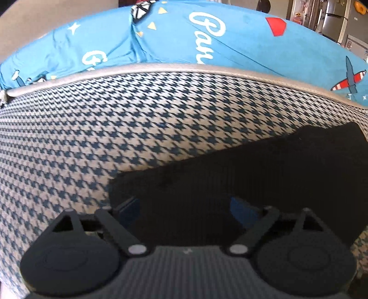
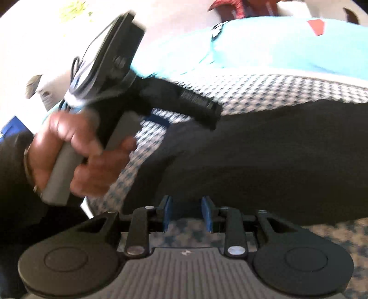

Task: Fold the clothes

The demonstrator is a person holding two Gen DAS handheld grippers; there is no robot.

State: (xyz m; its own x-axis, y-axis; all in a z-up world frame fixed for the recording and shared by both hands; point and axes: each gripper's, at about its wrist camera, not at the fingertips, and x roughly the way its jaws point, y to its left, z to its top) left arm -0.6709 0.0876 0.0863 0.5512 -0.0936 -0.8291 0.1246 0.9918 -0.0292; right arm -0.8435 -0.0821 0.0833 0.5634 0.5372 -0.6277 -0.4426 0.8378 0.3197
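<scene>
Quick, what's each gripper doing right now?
Left gripper: open, straddling the black garment's edge.
Right gripper: open at the same garment's near edge.

Houndstooth mattress point(image 1: 115, 128), steel fridge point(image 1: 331, 20) behind

Each gripper was black, the left gripper point(image 1: 185, 208) and right gripper point(image 2: 186, 212) both with blue finger pads point(image 2: 168, 212), silver pivot screws and round disc housings over a ribbed grey base. At the frame's left, the hand point(image 2: 76, 147) showed a dark sleeve point(image 2: 11, 161) and a grey handle point(image 2: 62, 174).
</scene>
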